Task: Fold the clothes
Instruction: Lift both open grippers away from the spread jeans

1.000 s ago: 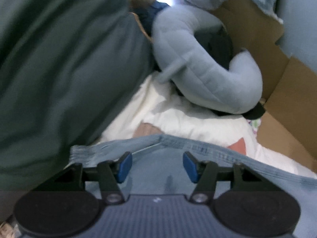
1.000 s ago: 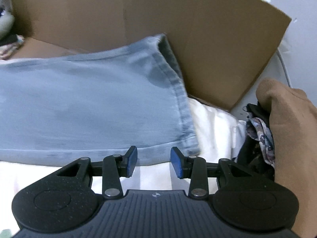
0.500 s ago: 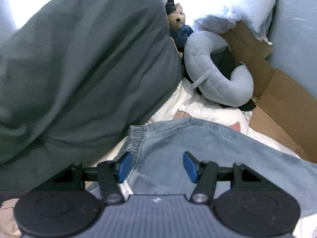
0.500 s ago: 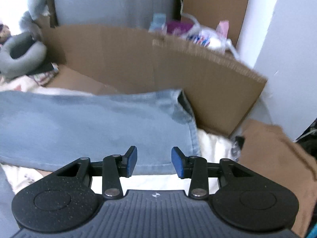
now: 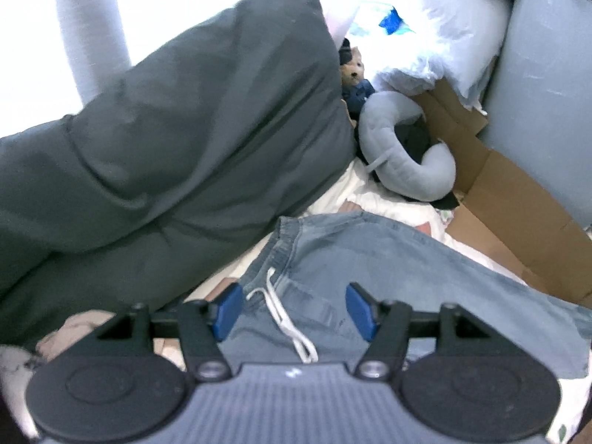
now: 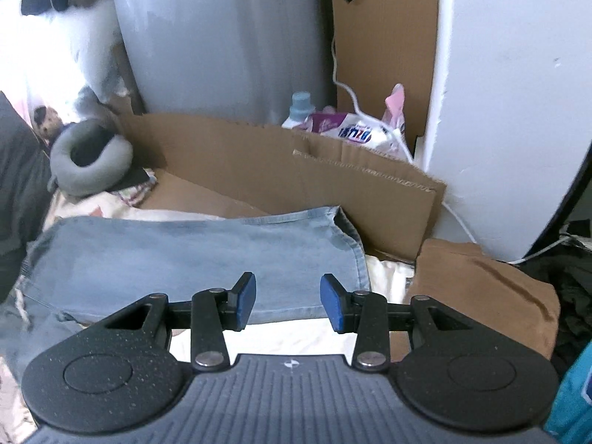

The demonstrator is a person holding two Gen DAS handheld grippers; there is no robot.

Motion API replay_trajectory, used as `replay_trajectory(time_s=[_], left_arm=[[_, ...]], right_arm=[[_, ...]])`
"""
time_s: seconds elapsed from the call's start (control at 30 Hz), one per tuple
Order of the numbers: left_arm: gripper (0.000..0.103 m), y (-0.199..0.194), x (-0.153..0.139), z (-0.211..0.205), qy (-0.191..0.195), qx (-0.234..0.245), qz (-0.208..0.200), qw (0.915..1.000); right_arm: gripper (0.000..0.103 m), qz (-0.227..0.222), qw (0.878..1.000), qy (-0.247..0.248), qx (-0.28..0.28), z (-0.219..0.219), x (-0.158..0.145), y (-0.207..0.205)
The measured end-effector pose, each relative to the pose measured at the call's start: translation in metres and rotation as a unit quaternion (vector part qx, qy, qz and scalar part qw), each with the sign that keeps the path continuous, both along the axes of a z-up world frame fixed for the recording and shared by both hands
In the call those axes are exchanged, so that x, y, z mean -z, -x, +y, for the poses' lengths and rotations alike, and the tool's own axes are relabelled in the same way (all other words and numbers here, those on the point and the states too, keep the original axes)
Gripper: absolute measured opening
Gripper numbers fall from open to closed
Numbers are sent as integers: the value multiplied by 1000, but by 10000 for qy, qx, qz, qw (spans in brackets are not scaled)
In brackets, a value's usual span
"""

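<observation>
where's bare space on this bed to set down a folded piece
Little is free. One bare strip of white sheet lies just below the jeans' hem, left of the brown garment. A smaller patch of sheet sits between the jeans' waistband and the neck pillow. The grey duvet and cardboard crowd the other sides.

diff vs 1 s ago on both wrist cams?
Both grippers have pulled up and back from the jeans: each view now takes in far more of them and the room. The left gripper, over the waistband and drawstring, has just been opening with nothing gripped. The right gripper stays open and empty above the hem. The jeans stay flat; neck pillow and cardboard unmoved.
</observation>
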State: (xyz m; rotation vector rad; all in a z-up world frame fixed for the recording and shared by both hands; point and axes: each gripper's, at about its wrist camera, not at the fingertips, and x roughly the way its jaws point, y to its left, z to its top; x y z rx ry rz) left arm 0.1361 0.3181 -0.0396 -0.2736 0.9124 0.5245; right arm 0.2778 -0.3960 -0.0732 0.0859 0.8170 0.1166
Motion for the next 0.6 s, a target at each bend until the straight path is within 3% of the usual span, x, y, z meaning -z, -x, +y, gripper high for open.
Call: replay_trajectory(time_s=[0.23,0.37,0.5,0.6], left_arm=[[66,50,-30,-11,133,-47,-132,9998],[66,74,-33,-18,194,-108,-87,9997],[66,93,-29,-27,282,-113,-59,9995],[66,106,-26,-34,287,-115,2,9995]], right_arm=[[46,-470,9989,-6,-71,-31,-82,32],[50,-658,9978,-17,-12,-57,-128,44],[55,-707,9971,12,-297,-74,-153,59],[56,-669,9960,-9,-595,-80,-154,72]])
